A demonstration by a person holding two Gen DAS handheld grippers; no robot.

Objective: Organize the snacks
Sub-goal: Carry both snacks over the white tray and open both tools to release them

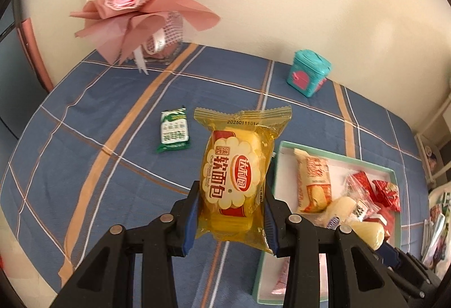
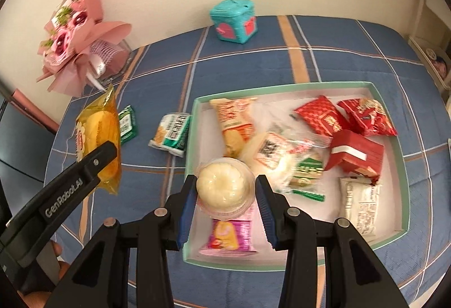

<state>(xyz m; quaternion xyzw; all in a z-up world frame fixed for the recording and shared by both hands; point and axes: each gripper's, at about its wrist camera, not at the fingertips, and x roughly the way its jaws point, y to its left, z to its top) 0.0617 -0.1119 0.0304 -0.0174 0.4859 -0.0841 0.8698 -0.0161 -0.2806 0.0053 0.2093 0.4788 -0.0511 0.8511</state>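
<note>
While both claws are loaded, I'm watching for drops. Left gripper (image 1: pixel 231 212) is pinching the yellow bread packet (image 1: pixel 238 167) across its lower half, packet sticking up ahead of the fingers and held clear of the blue plaid cloth (image 1: pixel 112 116). Tray (image 1: pixel 277 167) is sitting just right of that claw. Right gripper (image 2: pixel 225 189) is closing around the round white bun (image 2: pixel 221 185) in clear wrap, directly over the tray's near-left corner, pink packet (image 2: pixel 228 234) right under it; the frame is blurred there, so I can't confirm both pads are touching.

Risks as I'm judging them:
- slick film on the bread packet sliding out if grip is easing
- soft bun squashing, or rolling off the loose pile
- the two claws colliding, both heading for the same tray corner

Two green packets (image 2: pixel 172 133) are lying ahead-left of the right claw, outside the tray.
</note>
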